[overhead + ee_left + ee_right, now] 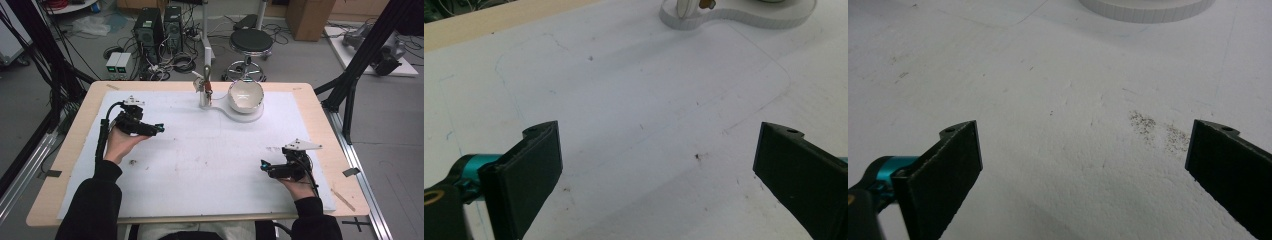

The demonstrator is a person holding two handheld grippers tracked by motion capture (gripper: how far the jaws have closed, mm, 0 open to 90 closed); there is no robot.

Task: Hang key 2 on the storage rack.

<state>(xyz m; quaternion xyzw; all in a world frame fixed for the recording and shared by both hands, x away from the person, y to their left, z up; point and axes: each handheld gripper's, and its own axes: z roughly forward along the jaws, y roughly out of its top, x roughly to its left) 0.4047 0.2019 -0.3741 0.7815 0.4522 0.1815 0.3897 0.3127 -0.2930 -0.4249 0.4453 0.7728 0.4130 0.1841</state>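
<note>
My left gripper (159,128) rests on the white mat at the left, held in a hand, jaws pointing right. In the left gripper view the left gripper (659,165) is open, with bare mat between its black pads. My right gripper (263,165) lies at the right near the front, jaws pointing left. It (1083,165) is open too and holds nothing. At the back centre a white bowl (245,95) sits on a white base (225,111) with a short upright post (205,87). The base's edge (734,20) shows at the top of the left gripper view.
A white mat (200,160) covers the wooden table (75,145). Dark specks (1153,130) lie on the mat ahead of the right gripper. Black frame struts (360,55) rise at both table sides. A stool (250,42), computers (150,30) and cables stand on the floor behind.
</note>
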